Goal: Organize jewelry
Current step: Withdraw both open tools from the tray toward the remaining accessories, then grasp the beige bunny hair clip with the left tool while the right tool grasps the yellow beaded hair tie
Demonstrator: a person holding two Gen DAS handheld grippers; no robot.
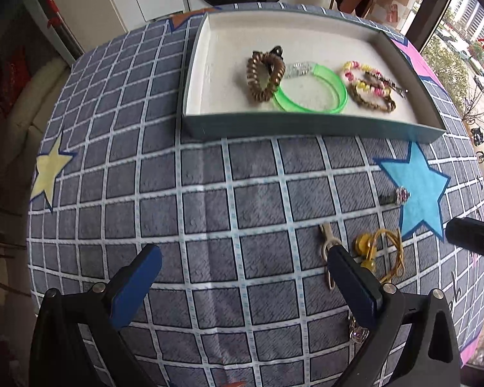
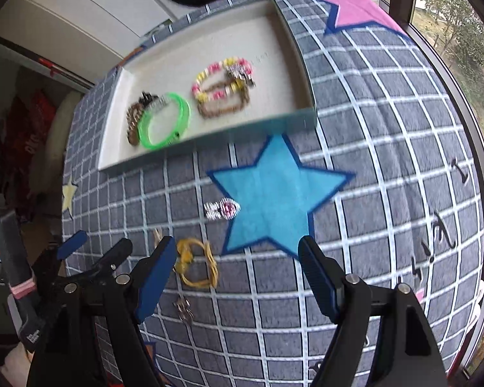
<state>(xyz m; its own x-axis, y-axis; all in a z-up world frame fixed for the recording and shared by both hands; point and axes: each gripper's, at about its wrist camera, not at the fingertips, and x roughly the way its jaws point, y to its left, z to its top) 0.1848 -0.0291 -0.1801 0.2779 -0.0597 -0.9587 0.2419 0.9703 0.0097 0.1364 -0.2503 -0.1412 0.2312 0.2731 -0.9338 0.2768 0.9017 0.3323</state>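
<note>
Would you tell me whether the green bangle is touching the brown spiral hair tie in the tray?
Touching: in the left wrist view the green bangle passes under the brown spiral hair tie, no gap.

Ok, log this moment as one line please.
left gripper open, empty | right gripper open, empty | tray holds green bangle, beaded bracelet | yellow hair tie, sparkly clip on cloth

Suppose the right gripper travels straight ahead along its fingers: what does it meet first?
Probably the blue star on the checked cloth, which lies ahead of the open right gripper; the tray sits beyond. Depth is uncertain.
</note>
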